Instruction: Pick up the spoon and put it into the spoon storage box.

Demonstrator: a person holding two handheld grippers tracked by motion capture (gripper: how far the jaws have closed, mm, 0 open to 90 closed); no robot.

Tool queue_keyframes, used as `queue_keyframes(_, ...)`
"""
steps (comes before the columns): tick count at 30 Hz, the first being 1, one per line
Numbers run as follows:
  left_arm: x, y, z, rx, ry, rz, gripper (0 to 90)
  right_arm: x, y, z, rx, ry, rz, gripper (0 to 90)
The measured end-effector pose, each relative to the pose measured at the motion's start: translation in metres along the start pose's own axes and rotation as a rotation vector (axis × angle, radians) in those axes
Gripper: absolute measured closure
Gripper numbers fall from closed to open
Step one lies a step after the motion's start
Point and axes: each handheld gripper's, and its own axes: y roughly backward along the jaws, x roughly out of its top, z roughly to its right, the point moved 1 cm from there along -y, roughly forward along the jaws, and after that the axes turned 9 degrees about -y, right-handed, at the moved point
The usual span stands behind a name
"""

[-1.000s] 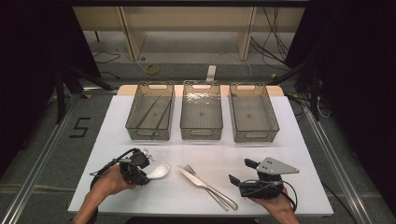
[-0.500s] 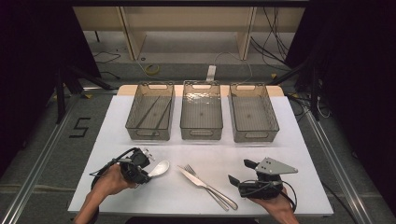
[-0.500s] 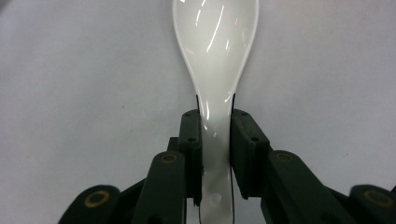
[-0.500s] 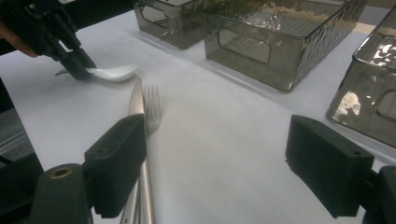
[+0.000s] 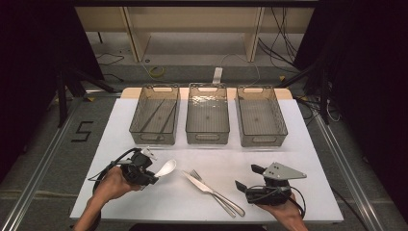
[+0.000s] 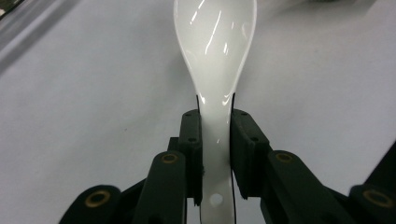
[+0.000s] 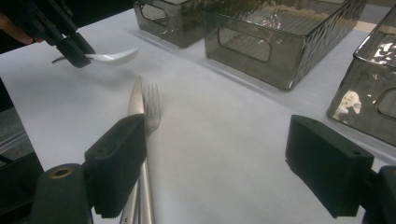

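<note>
Left gripper [image 5: 153,178] clamped on the white spoon [image 5: 165,168] handle, bowl sticking out ahead; the left gripper view shows both pads tight on the handle and a small hole near the handle's end. Right gripper [image 5: 245,177] wide open, holding nothing, near the table's [image 5: 308,144] front right. Knife [image 5: 211,191] and fork [image 5: 204,184] lie side by side between the grippers, touching. Three grey bins across the back; left bin [image 5: 155,115] holds thin dark sticks, seen from the high view. Floor marking "5" [image 5: 82,131] left of the table.
</note>
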Motion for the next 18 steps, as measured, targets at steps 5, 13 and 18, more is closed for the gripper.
queue_keyframes(5,0.005,0.007,-0.002,-0.026,0.021,0.057,75.1,-0.001,0.000,0.000,0.002,-0.006,-0.009,21.5)
queue_keyframes(13,0.025,0.015,-0.004,-0.025,0.039,0.139,75.1,-0.002,-0.003,0.000,0.007,-0.011,-0.023,21.4)
queue_keyframes(18,0.040,0.015,-0.012,-0.016,0.049,0.182,75.1,-0.002,-0.003,0.000,-0.006,0.002,-0.022,21.5)
